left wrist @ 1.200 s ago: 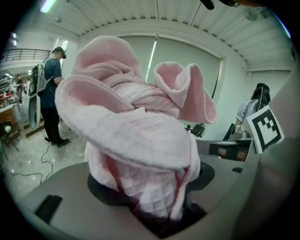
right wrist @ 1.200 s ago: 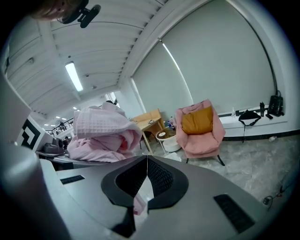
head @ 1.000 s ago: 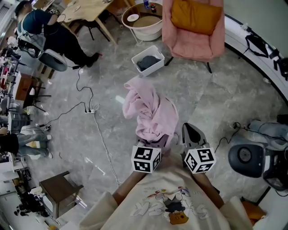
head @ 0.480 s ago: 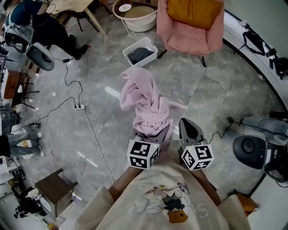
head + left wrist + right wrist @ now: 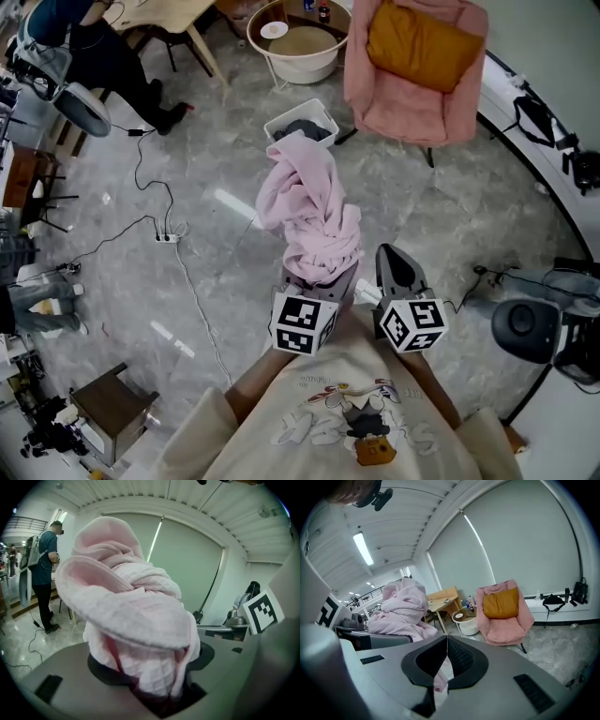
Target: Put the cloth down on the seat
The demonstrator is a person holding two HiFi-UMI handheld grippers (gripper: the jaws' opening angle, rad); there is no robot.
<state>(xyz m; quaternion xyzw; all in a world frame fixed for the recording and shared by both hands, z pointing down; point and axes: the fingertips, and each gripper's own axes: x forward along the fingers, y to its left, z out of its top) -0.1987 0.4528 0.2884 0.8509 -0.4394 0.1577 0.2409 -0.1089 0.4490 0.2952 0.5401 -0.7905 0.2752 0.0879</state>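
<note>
A bunched pink cloth [image 5: 309,211] stands up out of my left gripper [image 5: 317,283], whose jaws are shut on its lower folds. In the left gripper view the cloth [image 5: 131,606] fills the middle and hides the left gripper's [image 5: 154,665] fingertips. My right gripper [image 5: 393,255] is just to the right at the same height. Its jaws meet at the tips of the right gripper [image 5: 447,638], and a thin pink strip of the cloth [image 5: 440,679] is pinched between them. The seat is a pink armchair [image 5: 412,98] with an orange cushion [image 5: 422,47], ahead and slightly right. It also shows as the armchair [image 5: 506,623].
A white bin [image 5: 302,127] with dark contents sits on the floor between me and the chair. A round white tub table [image 5: 298,42] stands left of the chair. A power strip and cables [image 5: 167,237] lie to the left. A grey machine [image 5: 525,328] is at the right.
Both grippers have travelled forward together with the cloth. The armchair and the white bin now sit closer to them in the head view. The grips look unchanged.
</note>
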